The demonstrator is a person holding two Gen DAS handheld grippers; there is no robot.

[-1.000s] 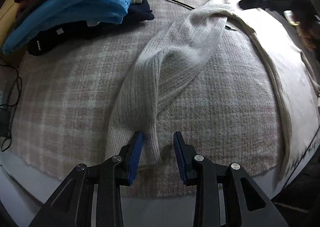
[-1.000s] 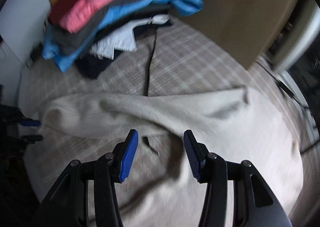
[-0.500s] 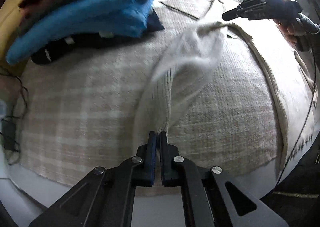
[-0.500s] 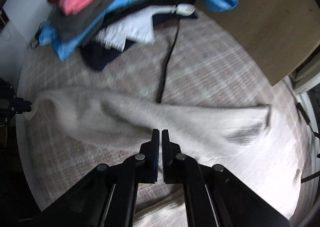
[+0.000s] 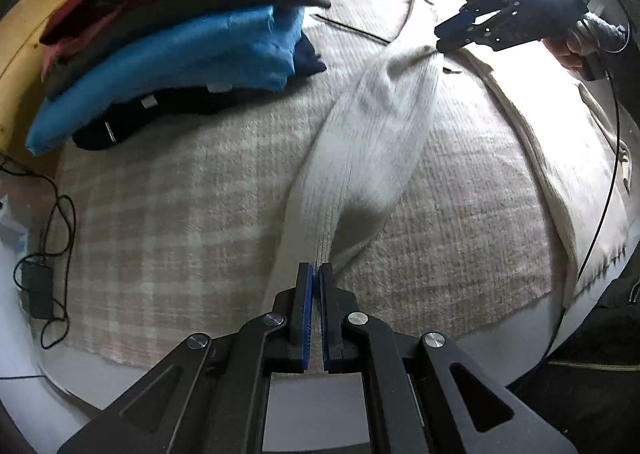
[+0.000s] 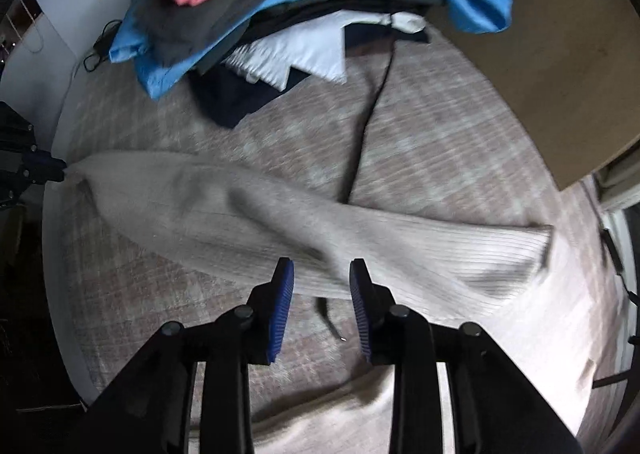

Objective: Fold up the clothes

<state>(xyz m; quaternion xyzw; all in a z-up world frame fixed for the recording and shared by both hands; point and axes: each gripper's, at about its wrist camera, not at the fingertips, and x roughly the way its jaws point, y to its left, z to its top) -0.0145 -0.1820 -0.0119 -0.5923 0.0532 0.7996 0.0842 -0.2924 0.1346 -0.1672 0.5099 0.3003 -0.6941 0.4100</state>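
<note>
A cream ribbed sweater (image 5: pixel 376 134) lies partly spread on a plaid blanket (image 5: pixel 180 206) as a sleeve is drawn out for folding. The left claw (image 5: pixel 319 286) is pressed together on the sleeve's cuff end, the knit pinched between its blue pads and raised off the blanket. The right claw (image 6: pixel 320 294), seen from the left wrist at the sleeve's far end near the shoulder, has just been opening; its jaws stand apart with the ribbed knit lying between and beneath them, and the pads do not appear to press on it. The step in hand looks to be straightening the sleeve ahead of laying it across the sweater's body, which sits off to the right in the left wrist view. The next move probably calls for carrying the cuff over toward the body while keeping the sleeve flat and untwisted. A tall stack of folded clothes (image 5: pixel 180 38) occupies the blanket's far left corner, well apart from the sleeve, and a dark cable (image 6: pixel 368 126) runs over the blanket and under the knit. The blanket's near edge lies just below the left claw, so free room is mainly toward the middle and the sweater's body.
</note>
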